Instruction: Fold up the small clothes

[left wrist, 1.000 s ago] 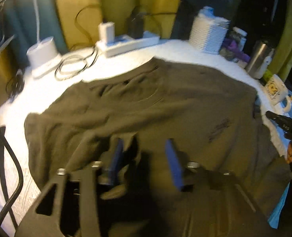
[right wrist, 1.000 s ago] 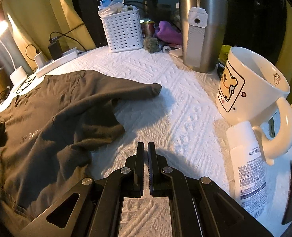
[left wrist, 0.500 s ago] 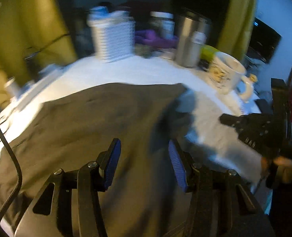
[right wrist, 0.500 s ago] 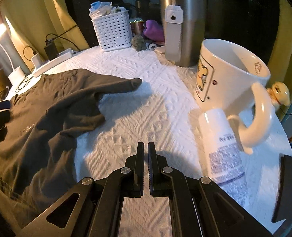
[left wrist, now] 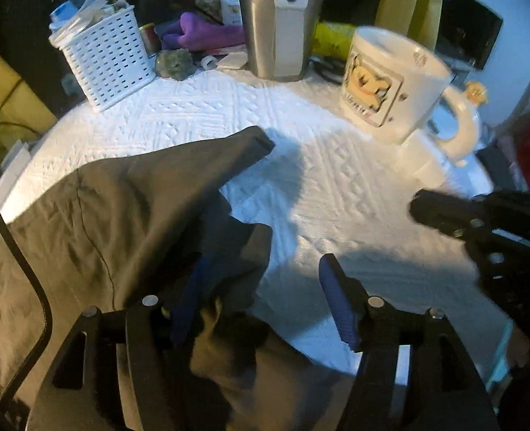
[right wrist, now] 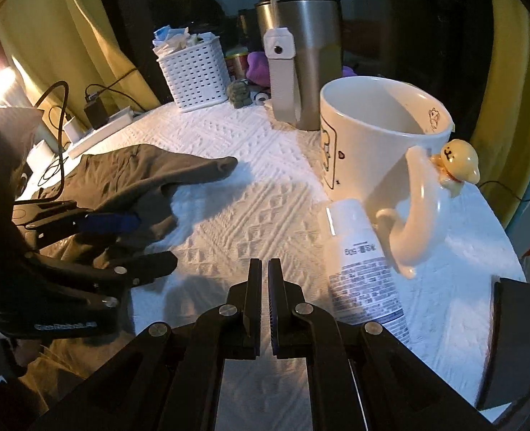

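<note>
In the left wrist view the left tongs [left wrist: 265, 298] stood apart and were opening, with a fold of the dark shirt [left wrist: 121, 215] lying against the blue pad [left wrist: 189, 298] at 7 o'clock while the other pad sat over bare white cloth; neither pad pressed on the fabric. The shirt lay spread on the bench [left wrist: 336, 194], its body reaching from the tongs toward 9 o'clock and one sleeve [left wrist: 243, 147] running out toward 12 o'clock, cuff end farthest away. That sleeve's long axis ran roughly away from the left tongs, so I judged a fold of it back across the body to be the likely next move, and the left hand was plainly the nearer one (the shirt was touching its tongs).

The right tongs [right wrist: 264, 301] were pressed together on nothing, hovering over bare bench, with the shirt [right wrist: 139, 179] well off at 10 o'clock in their own view and the left tongs [right wrist: 128, 240] between them and it.

Just beside the right tongs at 2 o'clock lay a white tube [right wrist: 365, 273] with small print; only "50g" was legible. Beyond it stood a white mug [right wrist: 380, 136] bearing a cartoon dog, its lettering too blurred to read. Farthest were a steel tumbler [right wrist: 301, 61] with a blank tag and a white basket [right wrist: 193, 72]
</note>
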A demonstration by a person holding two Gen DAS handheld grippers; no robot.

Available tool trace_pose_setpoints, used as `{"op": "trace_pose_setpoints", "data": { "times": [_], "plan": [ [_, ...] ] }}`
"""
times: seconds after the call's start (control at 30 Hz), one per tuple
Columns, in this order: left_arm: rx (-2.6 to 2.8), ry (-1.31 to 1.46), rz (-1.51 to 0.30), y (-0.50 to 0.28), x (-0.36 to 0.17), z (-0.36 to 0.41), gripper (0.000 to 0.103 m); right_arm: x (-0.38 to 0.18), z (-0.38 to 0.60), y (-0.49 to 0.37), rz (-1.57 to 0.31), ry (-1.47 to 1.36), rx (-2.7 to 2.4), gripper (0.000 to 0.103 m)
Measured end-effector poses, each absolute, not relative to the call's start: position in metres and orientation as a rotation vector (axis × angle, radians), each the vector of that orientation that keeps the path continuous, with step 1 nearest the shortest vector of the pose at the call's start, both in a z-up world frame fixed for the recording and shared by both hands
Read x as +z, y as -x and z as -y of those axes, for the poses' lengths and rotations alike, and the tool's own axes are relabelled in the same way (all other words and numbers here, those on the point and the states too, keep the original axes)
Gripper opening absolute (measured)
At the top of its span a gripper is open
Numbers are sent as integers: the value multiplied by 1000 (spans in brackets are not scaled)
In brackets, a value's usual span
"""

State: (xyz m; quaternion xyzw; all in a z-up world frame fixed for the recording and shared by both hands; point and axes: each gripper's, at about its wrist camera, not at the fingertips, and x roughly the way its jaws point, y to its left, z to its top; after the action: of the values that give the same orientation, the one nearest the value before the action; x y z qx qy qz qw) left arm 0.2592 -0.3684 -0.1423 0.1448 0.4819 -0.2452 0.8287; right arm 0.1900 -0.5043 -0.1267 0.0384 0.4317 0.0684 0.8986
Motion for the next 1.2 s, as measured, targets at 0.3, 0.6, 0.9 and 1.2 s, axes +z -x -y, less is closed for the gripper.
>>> {"op": "trace_pose_setpoints", "data": {
  "times": [0.3, 0.6, 0.9, 1.2],
  "plan": [
    [-534, -358, -929, -255, -133, 370, 2, -130, 512, -195, -895, -100, 133, 4],
    [-483, -199, -833, -229, -84, 309, 1, -130, 496, -203, -905, -86, 150, 4],
    [-348, -54, -853, -219, -96, 235, 1, -126, 462, -211, -910, -70, 202, 4],
    [-273, 48, -954, -205, -117, 181, 8, -131, 421, -220, -928, -22, 269, 4]
  ]
}}
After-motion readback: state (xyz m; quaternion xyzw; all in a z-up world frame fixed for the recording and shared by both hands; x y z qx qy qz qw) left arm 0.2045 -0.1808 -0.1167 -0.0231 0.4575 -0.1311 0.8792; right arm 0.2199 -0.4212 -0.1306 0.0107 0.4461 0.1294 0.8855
